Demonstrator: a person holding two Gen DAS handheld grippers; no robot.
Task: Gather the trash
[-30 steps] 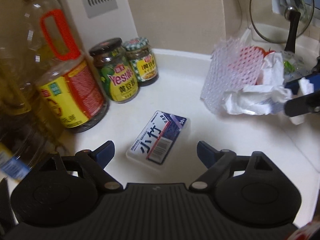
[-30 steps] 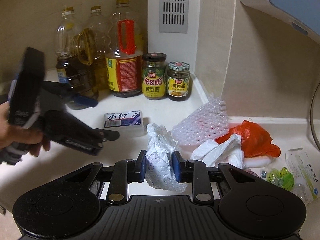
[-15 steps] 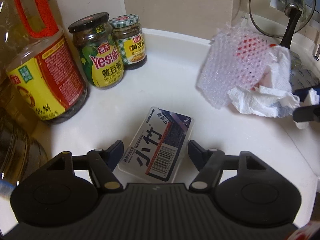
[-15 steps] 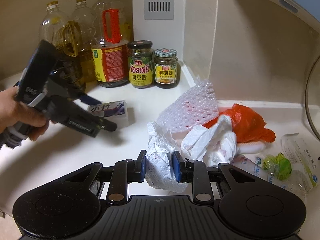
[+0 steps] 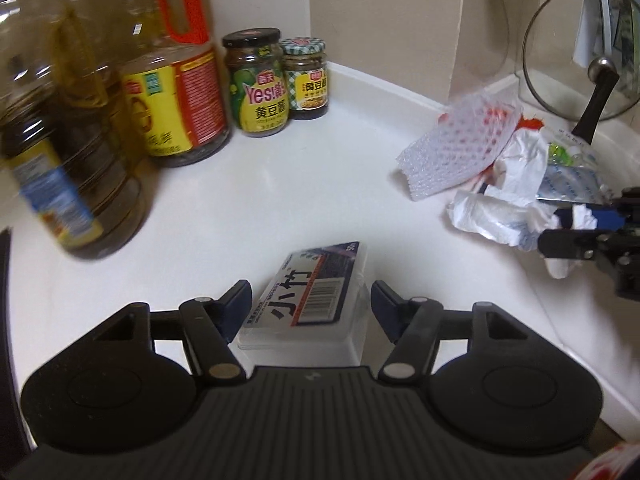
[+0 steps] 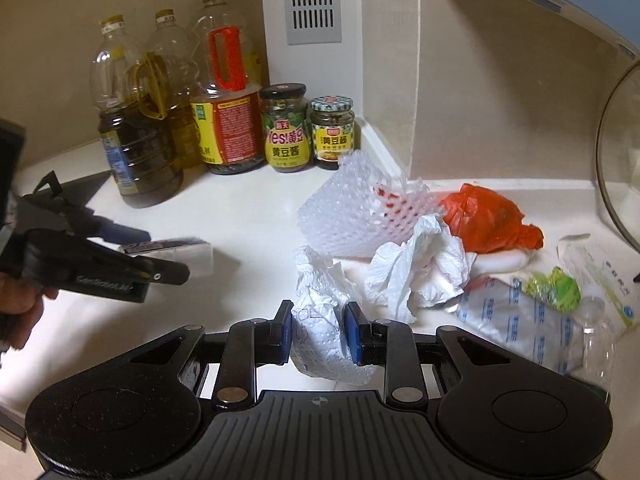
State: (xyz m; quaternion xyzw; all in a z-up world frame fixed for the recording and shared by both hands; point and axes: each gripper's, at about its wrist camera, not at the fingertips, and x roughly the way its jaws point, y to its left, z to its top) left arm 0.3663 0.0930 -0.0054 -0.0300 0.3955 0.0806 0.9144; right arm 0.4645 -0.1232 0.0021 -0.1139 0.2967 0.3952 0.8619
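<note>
- left gripper [image 5: 311, 307]: jaws closing around the plastic box [image 5: 308, 300], gap at its right side.
- right gripper [image 6: 316, 330]: clamped on crumpled paper towel [image 6: 320, 332]; foam net [image 6: 352, 208] at 12 o'clock.

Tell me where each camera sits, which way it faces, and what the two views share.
Left wrist: sits on the left hand-held gripper, looking down and forward at the small plastic box between its closing jaws; pads not yet pressing it. Only the gripper's own body shows.
Right wrist: sits on the right hand-held gripper, shut on a crumpled paper towel, facing the counter corner. A hand shows at the left edge.
Shared: the box, two sauce jars, oil bottles, foam net, and each other's gripper.
</note>
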